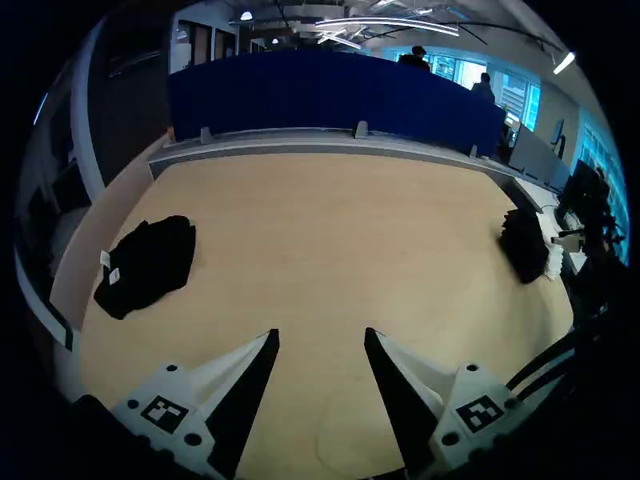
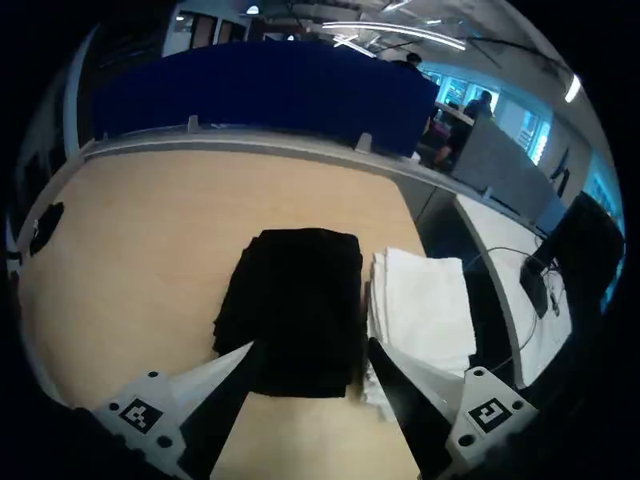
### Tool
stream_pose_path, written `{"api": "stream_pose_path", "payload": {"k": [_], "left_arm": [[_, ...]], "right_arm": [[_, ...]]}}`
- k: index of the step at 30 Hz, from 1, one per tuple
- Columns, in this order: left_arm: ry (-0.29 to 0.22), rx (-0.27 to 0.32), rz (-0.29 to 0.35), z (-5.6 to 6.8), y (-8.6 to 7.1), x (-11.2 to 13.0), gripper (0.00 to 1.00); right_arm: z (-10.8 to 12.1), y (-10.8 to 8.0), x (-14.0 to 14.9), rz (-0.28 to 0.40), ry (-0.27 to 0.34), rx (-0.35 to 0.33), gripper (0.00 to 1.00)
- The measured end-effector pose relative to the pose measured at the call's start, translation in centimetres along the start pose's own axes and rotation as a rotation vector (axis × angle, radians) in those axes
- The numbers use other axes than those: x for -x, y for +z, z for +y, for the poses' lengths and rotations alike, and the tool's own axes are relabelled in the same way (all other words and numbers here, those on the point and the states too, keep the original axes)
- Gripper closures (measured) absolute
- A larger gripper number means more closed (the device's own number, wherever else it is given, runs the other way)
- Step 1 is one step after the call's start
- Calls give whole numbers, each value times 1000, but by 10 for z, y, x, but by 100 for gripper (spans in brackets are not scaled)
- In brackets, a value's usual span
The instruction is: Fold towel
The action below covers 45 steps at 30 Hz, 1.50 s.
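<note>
Crumpled black towel [image 1: 148, 264] is lying on the table [image 1: 336, 232]; left gripper [image 1: 318, 333] and right gripper [image 2: 312, 342] are hovering, jaws apart.

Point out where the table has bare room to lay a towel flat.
The wide middle of the table, between the crumpled black towel and the folded stacks, up to the blue partition. Crowded only beside those stacks.

The left gripper view is taken from above the near edge of the wooden table [image 1: 336, 240], faced across it toward the blue partition [image 1: 320, 96], with the black towel stack [image 1: 524, 244] seen well off at the right. The right gripper view is held close over that stack [image 2: 296, 308] — faced toward the same partition [image 2: 256, 88] — so table [image 2: 160, 240], partition and stack are shared by both
</note>
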<state>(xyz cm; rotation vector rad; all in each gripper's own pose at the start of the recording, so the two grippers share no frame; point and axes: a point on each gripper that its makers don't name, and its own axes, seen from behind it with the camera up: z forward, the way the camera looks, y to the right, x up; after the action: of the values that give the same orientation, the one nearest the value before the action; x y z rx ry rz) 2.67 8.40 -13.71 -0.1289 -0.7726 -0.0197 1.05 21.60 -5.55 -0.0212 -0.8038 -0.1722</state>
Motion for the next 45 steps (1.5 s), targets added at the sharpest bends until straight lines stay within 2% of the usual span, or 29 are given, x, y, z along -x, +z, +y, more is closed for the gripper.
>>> {"api": "stream_pose_path", "payload": {"k": [12, 24, 33, 39, 45], "left_arm": [[10, 7, 54, -13, 3, -23, 22], [24, 17, 94, -16, 7, -43, 22], [30, 6, 187, -26, 9, -71, 22], [25, -8, 290, -36, 4, -104, 22], [-4, -32, 404, -50, -7, -138, 22]], "right_arm": [[-32, -38, -61, 241, 115, 17, 0], [-58, -87, -116, 481, 187, 43, 0], [-96, -106, -142, 545, 197, 18, 0], [-128, -120, -159, 586, 191, -23, 0], [-161, -126, -169, 600, 183, -57, 0]]}}
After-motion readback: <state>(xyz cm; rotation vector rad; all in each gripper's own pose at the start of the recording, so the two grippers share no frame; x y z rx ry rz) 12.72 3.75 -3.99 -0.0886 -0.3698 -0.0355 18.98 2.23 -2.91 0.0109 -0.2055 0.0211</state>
